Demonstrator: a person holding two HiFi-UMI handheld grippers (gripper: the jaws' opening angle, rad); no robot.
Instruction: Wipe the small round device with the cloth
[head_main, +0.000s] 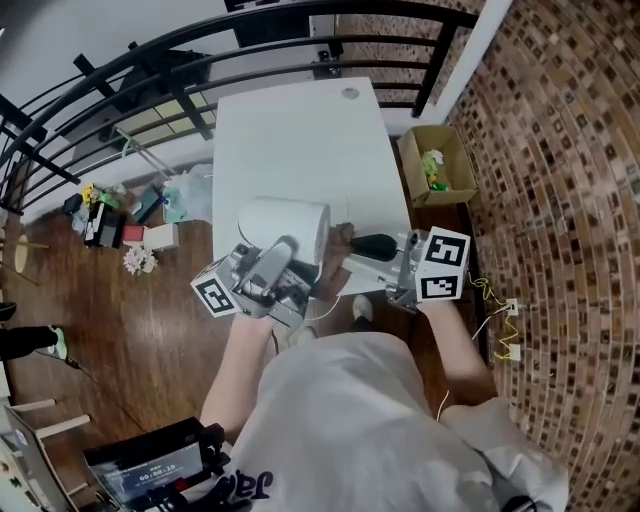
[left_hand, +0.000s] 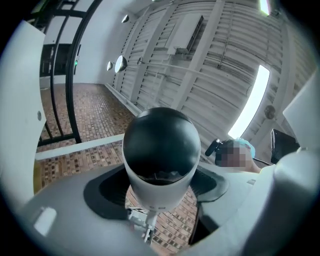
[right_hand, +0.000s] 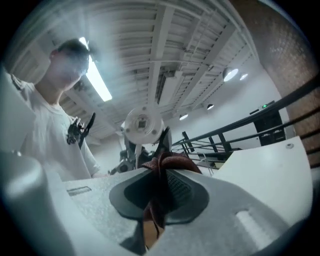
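Head view: left hand-held gripper (left_hand: 159, 190) grasps the device (left_hand: 160, 150), right hand-held gripper (right_hand: 160, 195) clenches cloth (right_hand: 170, 162) at three o'clock; wiping looks unstarted.

1. The small round device (left_hand: 160, 155) has a glossy black dome set in a white body; in the right gripper view its round base (right_hand: 142, 122) is white.
2. The cloth (right_hand: 165, 165) is dark reddish-brown.
3. The left gripper (left_hand: 160, 200) is pale grey with matte black pads (left_hand: 107, 192); the right gripper (right_hand: 155, 200) has the same colours.
4. The marker cubes (head_main: 443, 265) are white with black square patterns.
5. The table (head_main: 300, 140) is plain white.
6. The floor (head_main: 130, 330) is dark brown wood planks.
7. The brick surface (head_main: 570, 200) is mottled brown and tan.
8. The railing (head_main: 150, 55) is black.
9. The cardboard box (head_main: 450, 150) is tan.
10. The person's shirt (head_main: 340, 420) is off-white.
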